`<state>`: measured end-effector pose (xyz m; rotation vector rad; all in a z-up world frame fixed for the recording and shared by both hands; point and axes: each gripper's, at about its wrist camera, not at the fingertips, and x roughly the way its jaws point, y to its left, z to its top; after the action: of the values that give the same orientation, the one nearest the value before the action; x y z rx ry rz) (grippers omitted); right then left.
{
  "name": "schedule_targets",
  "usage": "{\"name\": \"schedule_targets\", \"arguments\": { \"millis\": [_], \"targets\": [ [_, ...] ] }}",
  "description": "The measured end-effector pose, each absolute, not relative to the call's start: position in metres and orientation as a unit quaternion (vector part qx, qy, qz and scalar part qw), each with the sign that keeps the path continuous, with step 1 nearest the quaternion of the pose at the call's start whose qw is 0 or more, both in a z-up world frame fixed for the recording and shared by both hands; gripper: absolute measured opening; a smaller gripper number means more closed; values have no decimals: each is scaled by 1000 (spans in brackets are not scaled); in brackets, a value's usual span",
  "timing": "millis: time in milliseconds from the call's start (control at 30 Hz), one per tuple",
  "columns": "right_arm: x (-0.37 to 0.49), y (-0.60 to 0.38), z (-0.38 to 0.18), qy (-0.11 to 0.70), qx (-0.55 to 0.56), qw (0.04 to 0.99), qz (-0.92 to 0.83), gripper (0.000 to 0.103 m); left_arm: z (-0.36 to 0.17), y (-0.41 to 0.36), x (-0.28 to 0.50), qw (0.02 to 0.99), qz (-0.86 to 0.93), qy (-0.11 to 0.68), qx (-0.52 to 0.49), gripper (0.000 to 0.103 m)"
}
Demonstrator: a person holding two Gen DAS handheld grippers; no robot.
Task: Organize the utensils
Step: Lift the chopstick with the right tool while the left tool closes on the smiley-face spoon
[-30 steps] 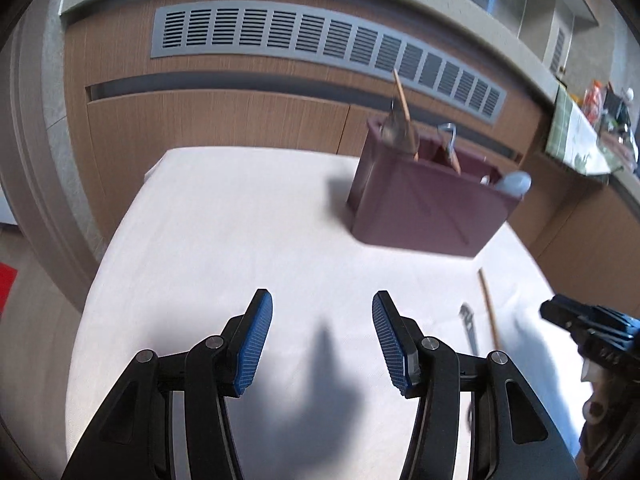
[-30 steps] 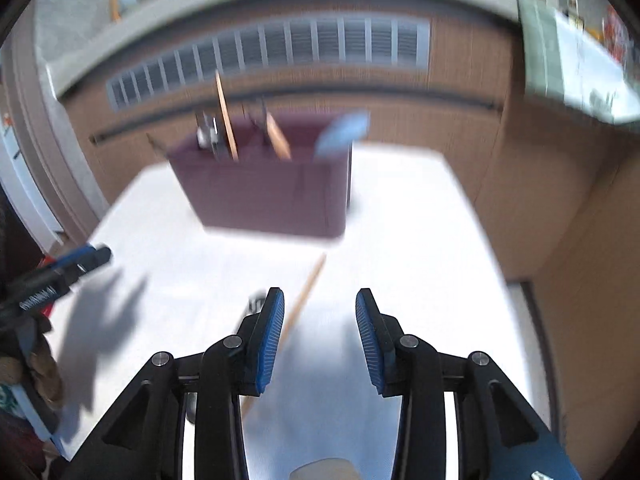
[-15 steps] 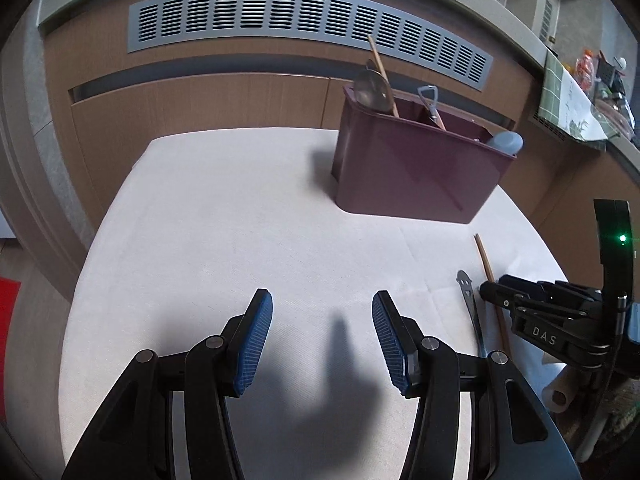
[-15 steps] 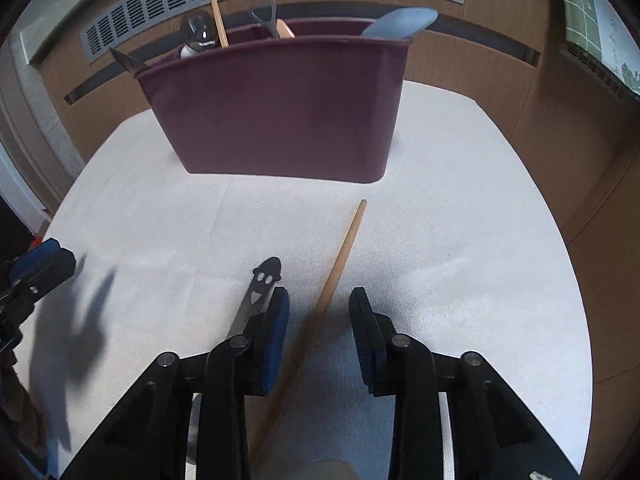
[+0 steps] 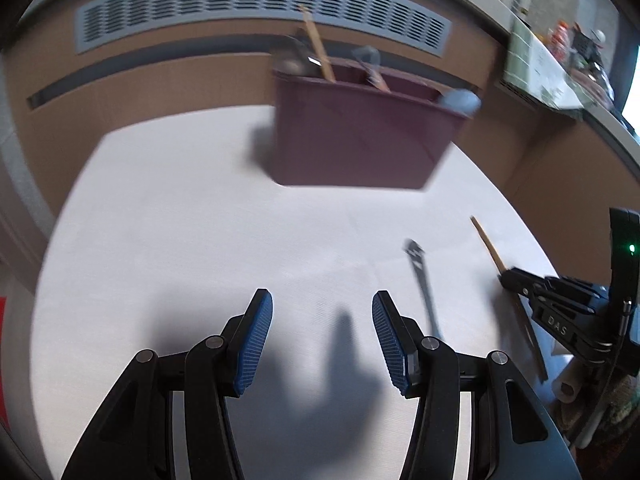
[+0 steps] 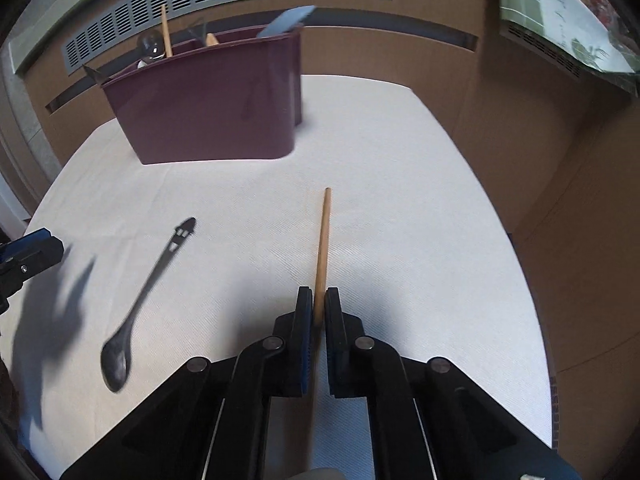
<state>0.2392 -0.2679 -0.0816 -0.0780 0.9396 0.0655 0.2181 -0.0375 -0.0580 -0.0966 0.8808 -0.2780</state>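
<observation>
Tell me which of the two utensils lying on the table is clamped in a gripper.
The wooden chopstick: the right gripper has just closed on it. The black spoon lies free to its left, untouched by either gripper.

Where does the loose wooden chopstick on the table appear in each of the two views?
Left wrist view: wooden chopstick far right, running under the right gripper.
Right wrist view: chopstick at centre, clamped in that gripper.
Shared landmark: maroon utensil caddy.

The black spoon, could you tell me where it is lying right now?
In the right wrist view the black spoon lies flat on the white tablecloth, left of the wooden chopstick and in front of the maroon utensil holder.
</observation>
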Motion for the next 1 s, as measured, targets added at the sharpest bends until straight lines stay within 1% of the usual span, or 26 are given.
{"name": "schedule_targets", "arguments": {
  "millis": [100, 200, 400, 567, 700, 800, 867, 900, 967, 1000],
  "targets": [
    [228, -276, -82, 450, -26, 892, 30, 5, -64, -60, 215, 877, -182, 443, -36, 52],
    [225, -283, -83, 448, -10, 894, 30, 6, -69, -77, 217, 864, -203, 460, -30, 41],
    [227, -285, -85, 443, 2, 896, 36, 6, -70, -104, 205, 854, -232, 466, 2, 41],
    [226, -283, -86, 439, 2, 898, 35, 8, -76, -122, 182, 865, -213, 445, 94, 41],
    [225, -280, -87, 438, -4, 898, 35, 9, -78, -113, 177, 875, -189, 429, 119, 42],
    [224, -277, -87, 437, -12, 898, 44, 18, -77, -96, 182, 881, -166, 429, 115, 42],
    [223, -274, -86, 438, -15, 897, 56, 31, -77, -82, 187, 882, -152, 434, 100, 42],
    [223, -272, -87, 440, -14, 896, 62, 35, -76, -76, 190, 883, -148, 436, 91, 42],
    [222, -268, -87, 447, -18, 891, 75, 53, -78, -67, 195, 884, -141, 440, 76, 42],
    [221, -265, -88, 452, -20, 888, 84, 58, -78, -61, 197, 884, -139, 441, 67, 42]
  ]
}}
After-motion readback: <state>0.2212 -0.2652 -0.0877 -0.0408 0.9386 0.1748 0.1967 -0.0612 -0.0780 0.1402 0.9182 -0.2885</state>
